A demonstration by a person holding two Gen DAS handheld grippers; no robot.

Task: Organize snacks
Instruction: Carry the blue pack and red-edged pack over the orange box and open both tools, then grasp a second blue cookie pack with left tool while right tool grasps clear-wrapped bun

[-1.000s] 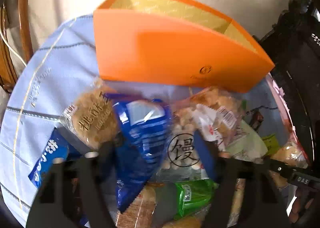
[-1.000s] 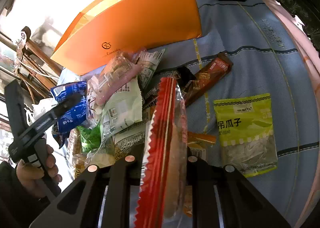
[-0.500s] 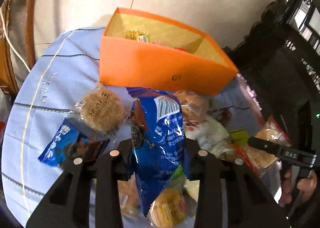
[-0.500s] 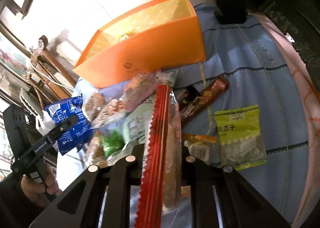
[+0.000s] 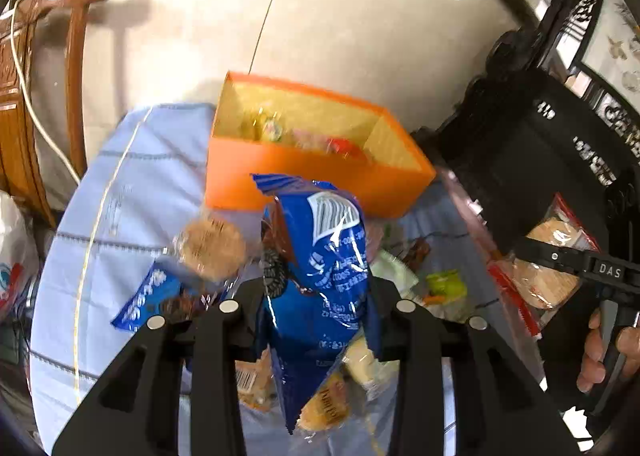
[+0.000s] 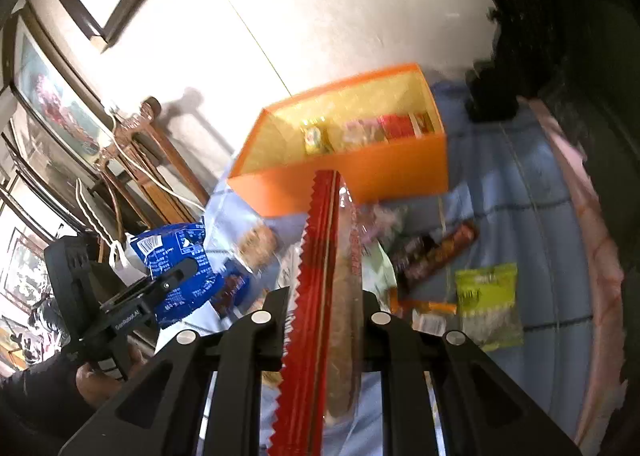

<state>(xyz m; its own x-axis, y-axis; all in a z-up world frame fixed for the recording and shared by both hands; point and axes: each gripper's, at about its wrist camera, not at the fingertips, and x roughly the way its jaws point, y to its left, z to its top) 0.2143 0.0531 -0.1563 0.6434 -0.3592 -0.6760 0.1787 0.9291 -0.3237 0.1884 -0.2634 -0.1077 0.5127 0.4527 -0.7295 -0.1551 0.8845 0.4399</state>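
Both grippers clamp snacks above the pile: left gripper (image 5: 316, 296) a blue bag (image 5: 320, 268), right gripper (image 6: 320, 308) a red pack (image 6: 320, 296). Next, carry both over the far orange box (image 6: 360, 172) and release.

one orange box (image 6: 400, 172), one round table (image 6: 520, 192), two grippers, each holding one snack packet: a blue packet (image 5: 332, 276) and a red-edged packet (image 6: 324, 296). one green seed packet (image 6: 490, 304), one round biscuit (image 5: 212, 248).

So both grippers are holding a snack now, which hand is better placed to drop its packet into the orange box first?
Probably the right. The red-edged packet in the right gripper already points at the orange box's front wall. The left gripper's blue packet sits slightly further back.
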